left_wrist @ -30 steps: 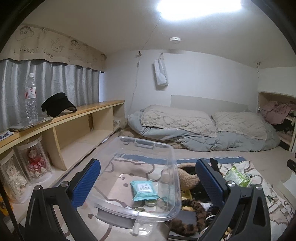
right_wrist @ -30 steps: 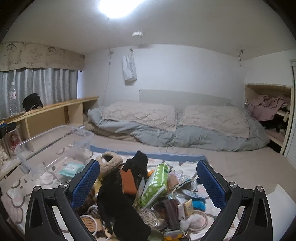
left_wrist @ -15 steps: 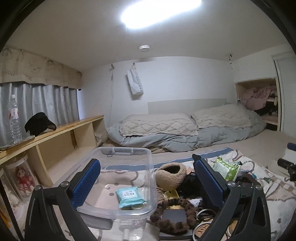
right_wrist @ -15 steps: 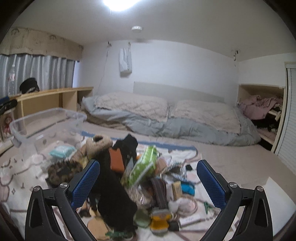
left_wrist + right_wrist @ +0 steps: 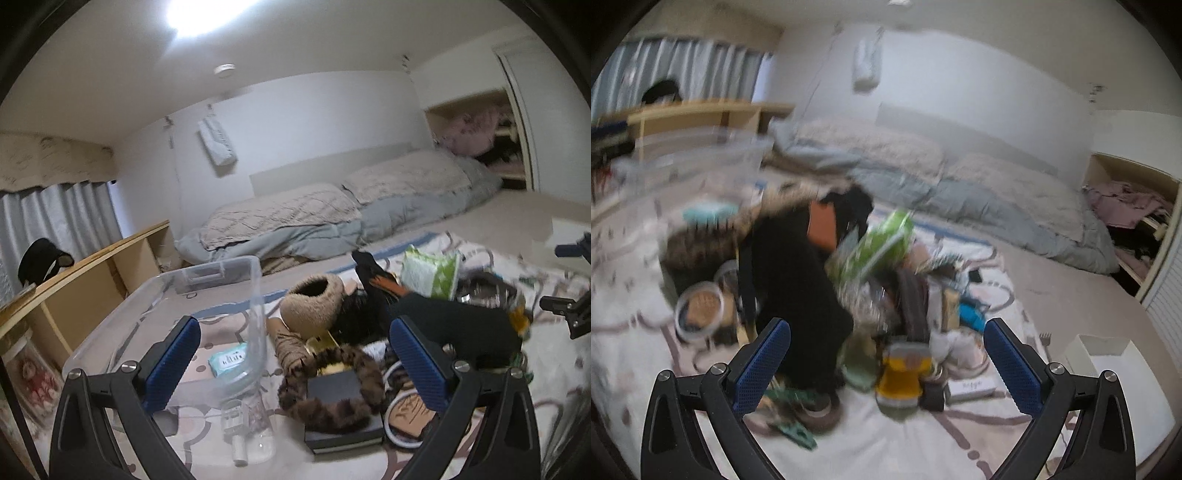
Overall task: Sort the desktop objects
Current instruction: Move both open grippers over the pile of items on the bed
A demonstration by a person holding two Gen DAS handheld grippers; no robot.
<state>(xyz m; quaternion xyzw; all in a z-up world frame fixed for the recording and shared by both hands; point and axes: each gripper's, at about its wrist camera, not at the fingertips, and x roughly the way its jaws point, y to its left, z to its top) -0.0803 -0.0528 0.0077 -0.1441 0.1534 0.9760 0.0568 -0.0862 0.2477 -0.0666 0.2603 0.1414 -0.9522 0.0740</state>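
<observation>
2 grippers, left gripper and right gripper, spread wide, empty (1 clear bin, 1 wipes pack inside)

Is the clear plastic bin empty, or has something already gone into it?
Not empty. Through the wall of the clear bin, a teal wipes packet lies on its floor; the rest looks bare.
</observation>
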